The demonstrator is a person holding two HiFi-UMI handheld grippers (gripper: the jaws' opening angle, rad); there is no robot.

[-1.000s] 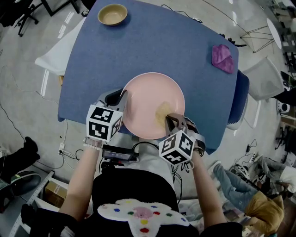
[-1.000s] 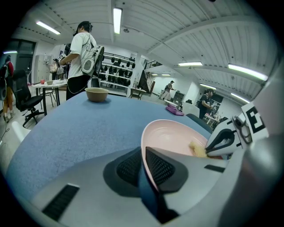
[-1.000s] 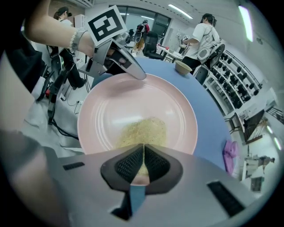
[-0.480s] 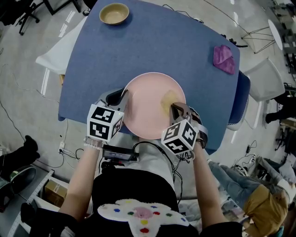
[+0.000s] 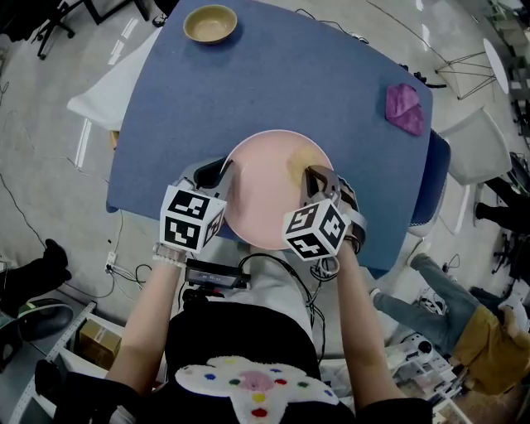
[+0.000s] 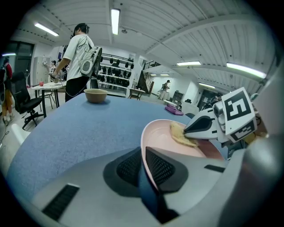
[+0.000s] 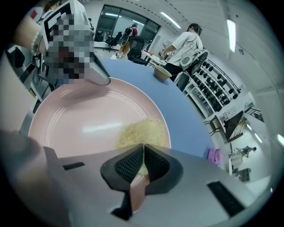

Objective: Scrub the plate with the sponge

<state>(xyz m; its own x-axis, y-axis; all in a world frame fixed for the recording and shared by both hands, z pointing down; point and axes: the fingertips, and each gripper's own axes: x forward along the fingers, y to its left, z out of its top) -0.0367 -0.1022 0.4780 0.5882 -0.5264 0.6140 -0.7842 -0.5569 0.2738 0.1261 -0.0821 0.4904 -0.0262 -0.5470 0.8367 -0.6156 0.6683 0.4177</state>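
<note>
Blue table point(image 5: 273, 74), round pink plate point(image 5: 265, 186).
Left gripper point(image 6: 143, 164) clamps its rim; right gripper point(image 7: 144, 164) pinches yellow sponge point(image 7: 140, 131) on it; tan bowl point(image 5: 209, 23) beyond plate.

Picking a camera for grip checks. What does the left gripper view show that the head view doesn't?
Only the left gripper view: the left claw with its jaws closed on the rim of the plate, and a person standing by shelving behind the table. Only the head view: the wearer's torso and left forearm. Both: the pink plate, the sponge held by the right claw, the tan bowl, the blue table.
</note>
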